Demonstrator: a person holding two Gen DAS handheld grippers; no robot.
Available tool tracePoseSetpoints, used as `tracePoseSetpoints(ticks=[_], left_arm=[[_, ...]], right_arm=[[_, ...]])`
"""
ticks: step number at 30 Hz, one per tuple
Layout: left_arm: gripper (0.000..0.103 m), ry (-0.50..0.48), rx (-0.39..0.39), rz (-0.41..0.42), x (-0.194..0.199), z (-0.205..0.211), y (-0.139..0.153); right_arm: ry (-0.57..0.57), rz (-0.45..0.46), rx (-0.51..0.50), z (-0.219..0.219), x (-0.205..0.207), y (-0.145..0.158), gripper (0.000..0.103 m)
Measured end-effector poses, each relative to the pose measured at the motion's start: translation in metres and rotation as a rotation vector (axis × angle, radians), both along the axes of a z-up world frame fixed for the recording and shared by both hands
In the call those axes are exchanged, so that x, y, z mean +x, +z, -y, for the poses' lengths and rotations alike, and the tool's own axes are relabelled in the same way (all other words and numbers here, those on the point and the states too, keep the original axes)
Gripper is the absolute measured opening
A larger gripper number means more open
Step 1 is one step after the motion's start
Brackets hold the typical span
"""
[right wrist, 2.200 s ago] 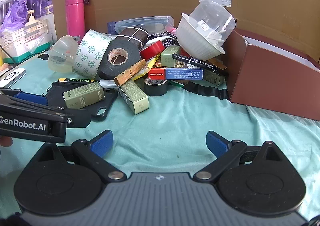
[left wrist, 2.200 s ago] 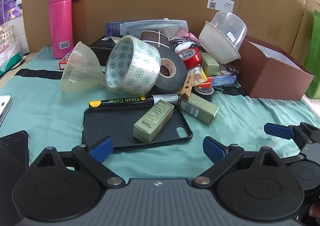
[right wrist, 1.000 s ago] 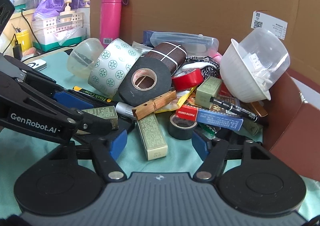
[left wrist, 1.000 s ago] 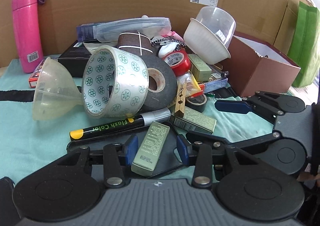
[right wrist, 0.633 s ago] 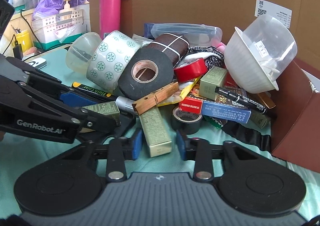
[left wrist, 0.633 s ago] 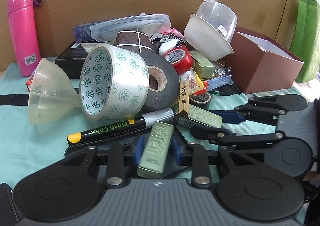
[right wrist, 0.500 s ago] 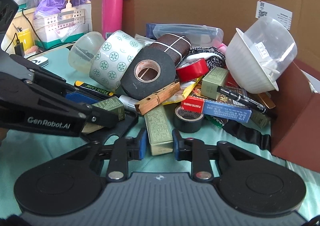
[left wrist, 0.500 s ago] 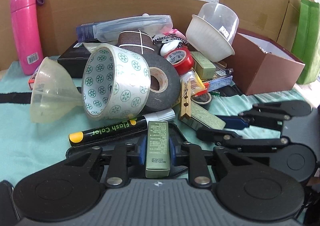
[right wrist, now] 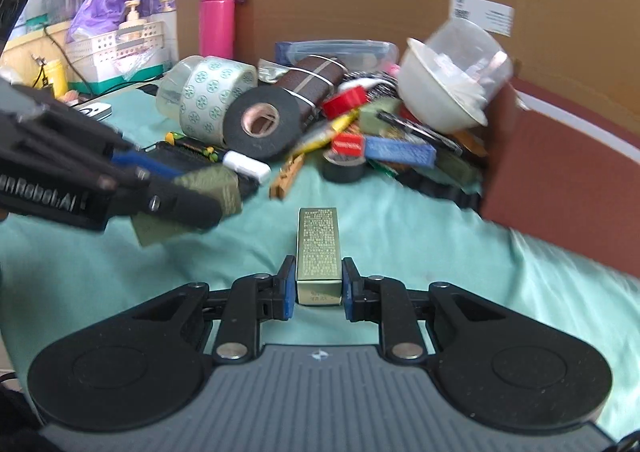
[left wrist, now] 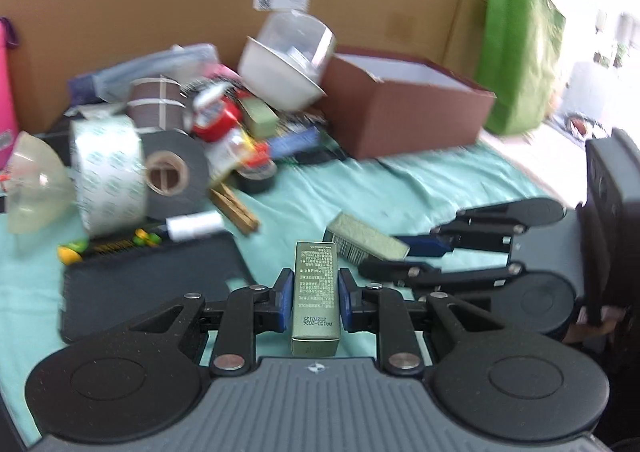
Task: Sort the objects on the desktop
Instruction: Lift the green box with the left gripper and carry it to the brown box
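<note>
Two olive-green cartons were in hand, one per gripper. Left gripper (left wrist: pixel 313 299): jaws clenched on the first green carton (left wrist: pixel 316 292), carried above the teal cloth (left wrist: pixel 400 188) beside a black tray (left wrist: pixel 152 276), which lay bare. Right gripper (right wrist: pixel 317 288): jaws clenched on the second green carton (right wrist: pixel 319 252), also over the cloth. Behind, from left: clear plastic cup (left wrist: pixel 32 180), patterned tape roll (left wrist: pixel 108 172), black tape roll (left wrist: pixel 176 176), white bowl (left wrist: pixel 280 80) tilted under a clear tub, contents unclear. Brown box (left wrist: pixel 404 120) at right stood open, white-lined, no contents visible from this angle.
</note>
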State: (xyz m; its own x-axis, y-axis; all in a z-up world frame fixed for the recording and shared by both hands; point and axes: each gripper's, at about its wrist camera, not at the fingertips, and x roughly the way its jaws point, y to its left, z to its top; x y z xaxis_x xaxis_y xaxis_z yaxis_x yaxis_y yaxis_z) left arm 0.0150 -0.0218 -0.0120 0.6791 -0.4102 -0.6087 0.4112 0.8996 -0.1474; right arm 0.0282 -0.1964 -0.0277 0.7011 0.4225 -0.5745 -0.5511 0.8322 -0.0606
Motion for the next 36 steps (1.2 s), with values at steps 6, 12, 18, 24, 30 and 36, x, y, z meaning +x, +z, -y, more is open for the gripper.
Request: tracePoseSetpoints(ticks=[6,12,18,24,30,36], left_arm=[[0.023,0.012,0.030,-0.028,0.001,0.008,-0.008],[0.023,0.027,0.091,-0.021,0.001,0.016,-0.012],[0.023,0.023,0.089,-0.031,0.004,0.017,-0.014],[0.023,0.032,0.080,-0.043,0.010,0.019,-0.009],[0.023,0.018,0.072,-0.030,0.021,0.033,0.006],[0.023,-0.033,0.069,0.003,0.037,0.055,0.028]], right_arm=[[-0.029,-0.005,0.012,0.009,-0.008,-0.002,0.022],[-0.035,0.002,0.023,0.007,-0.006,-0.001,0.023],[-0.029,0.007,0.029,0.005,-0.002,-0.003,0.023],[-0.037,0.010,0.083,0.014,0.000,-0.001,0.022],[-0.058,0.071,0.109,0.032,0.001,0.014,0.021],[-0.125,0.163,0.140,0.067,0.010,0.042,0.021]])
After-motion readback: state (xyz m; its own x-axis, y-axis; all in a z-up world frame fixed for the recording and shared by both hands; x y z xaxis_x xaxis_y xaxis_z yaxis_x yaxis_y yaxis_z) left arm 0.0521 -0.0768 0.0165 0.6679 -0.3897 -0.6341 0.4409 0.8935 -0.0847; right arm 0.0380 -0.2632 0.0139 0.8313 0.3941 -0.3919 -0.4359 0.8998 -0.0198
